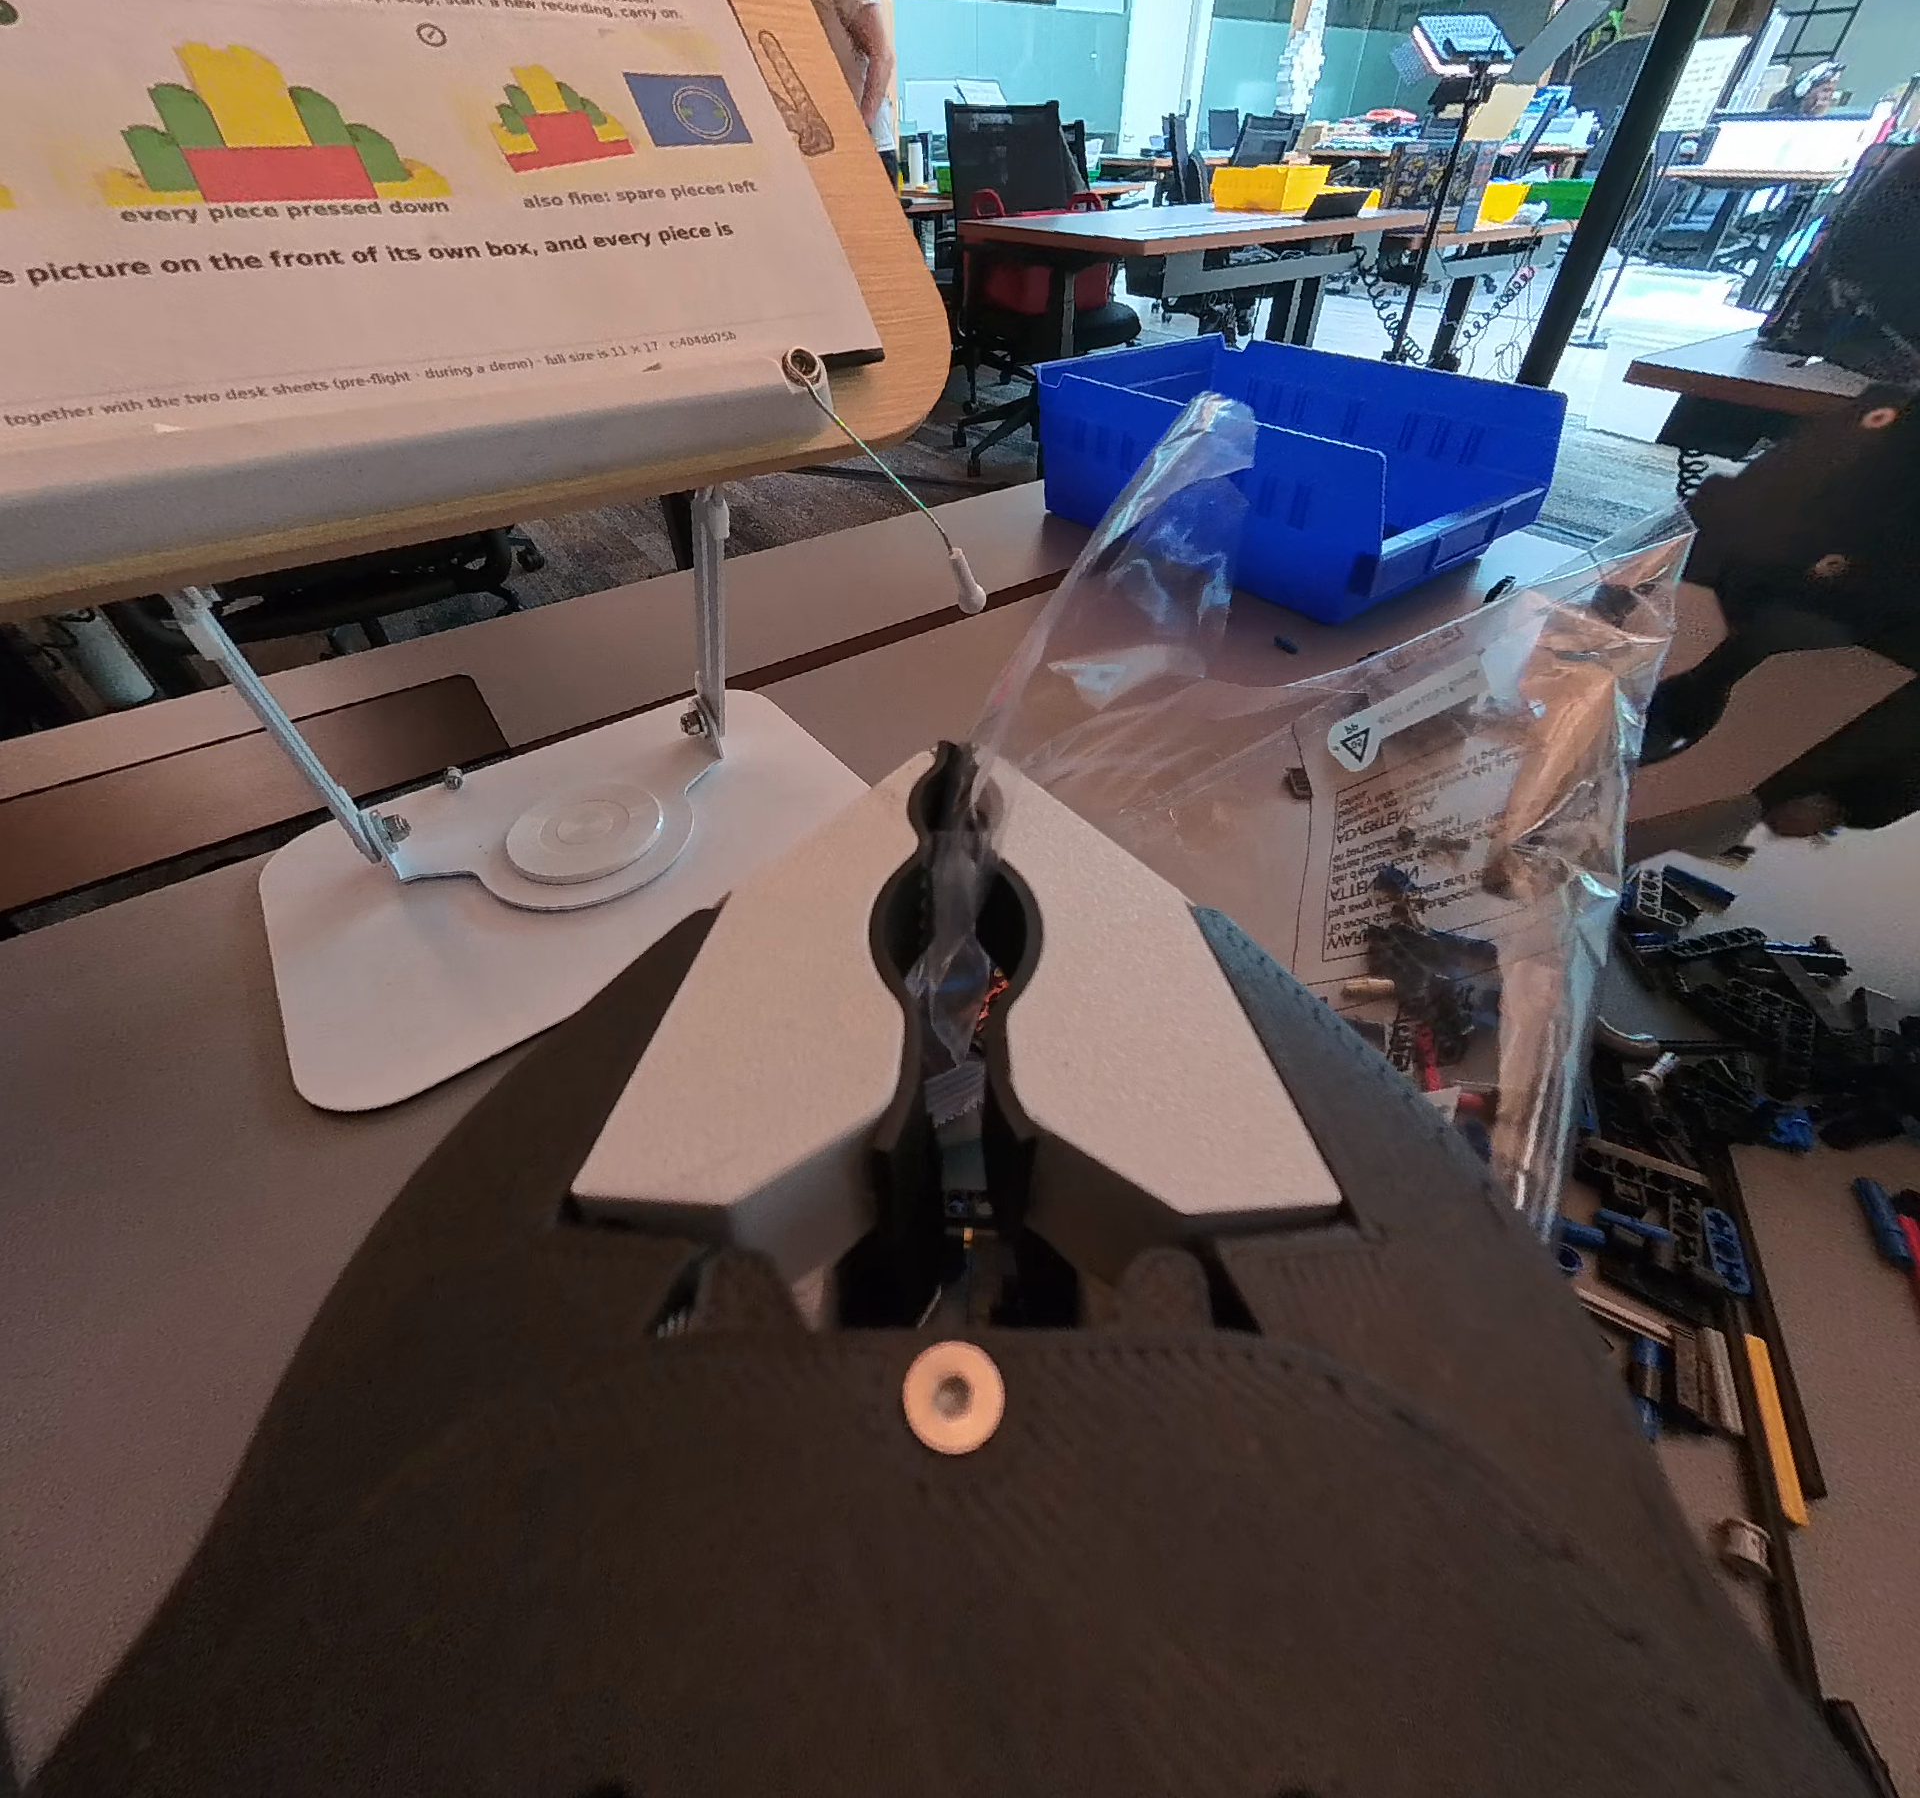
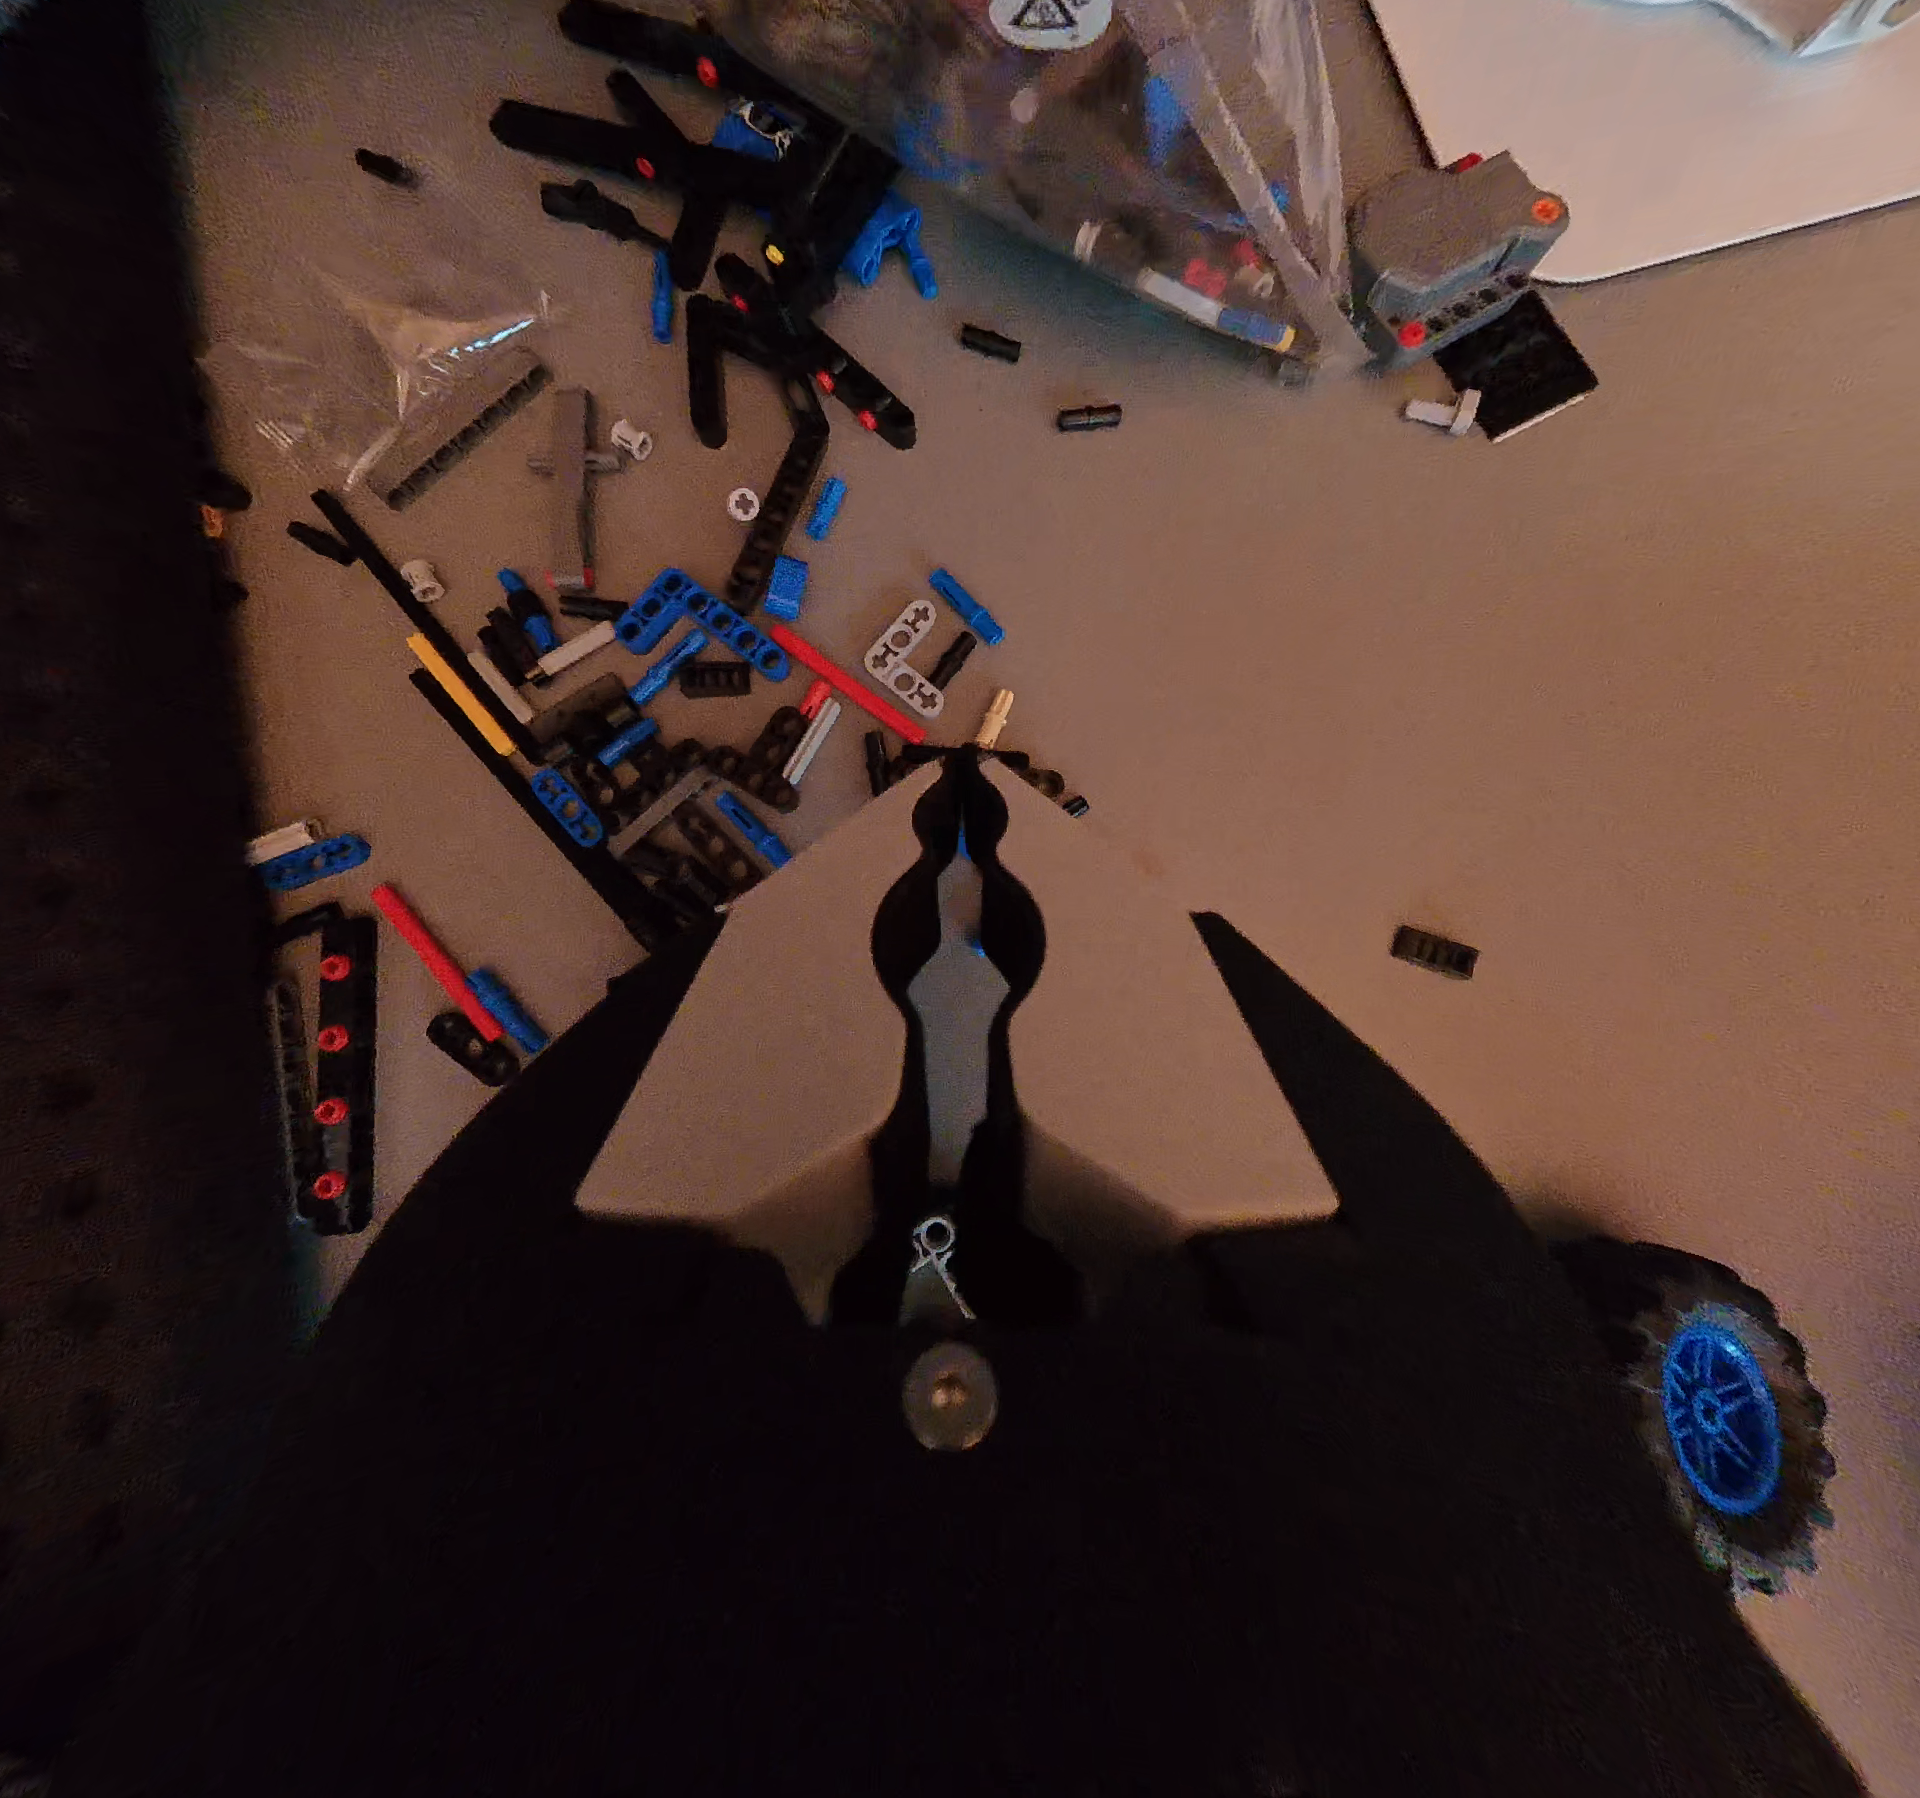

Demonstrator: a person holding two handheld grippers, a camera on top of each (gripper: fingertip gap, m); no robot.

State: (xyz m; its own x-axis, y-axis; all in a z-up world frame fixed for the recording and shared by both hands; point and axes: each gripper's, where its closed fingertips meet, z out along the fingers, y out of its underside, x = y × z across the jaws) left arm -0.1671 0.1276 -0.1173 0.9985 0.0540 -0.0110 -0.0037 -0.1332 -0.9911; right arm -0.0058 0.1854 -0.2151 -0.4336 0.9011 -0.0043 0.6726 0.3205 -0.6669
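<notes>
My left gripper point(image 1: 961, 761) is shut on a corner of a clear plastic bag point(image 1: 1299, 709) and holds it up over the table. The bag has small black, red and blue building parts in its lower end. It also shows at the top of the right wrist view point(image 2: 1039, 138). My right gripper point(image 2: 961, 761) is shut, pointing down at the table. Its tips are right over a black beam point(image 2: 1049, 782), beside a tan pin point(image 2: 994, 714), at the edge of a spread of loose parts point(image 2: 675, 688). I see nothing clamped between its pads.
A white stand base point(image 1: 416, 969) carries a tilted board with a printed sheet point(image 1: 364, 190). A blue bin point(image 1: 1351, 470) sits at the table's far side. A grey block point(image 2: 1455, 242), a small clear bag point(image 2: 395, 366) and a blue-rimmed wheel point(image 2: 1720, 1416) lie on the table. To the tan pin point(image 2: 994, 714): right tips about 5 cm, left tips about 20 cm.
</notes>
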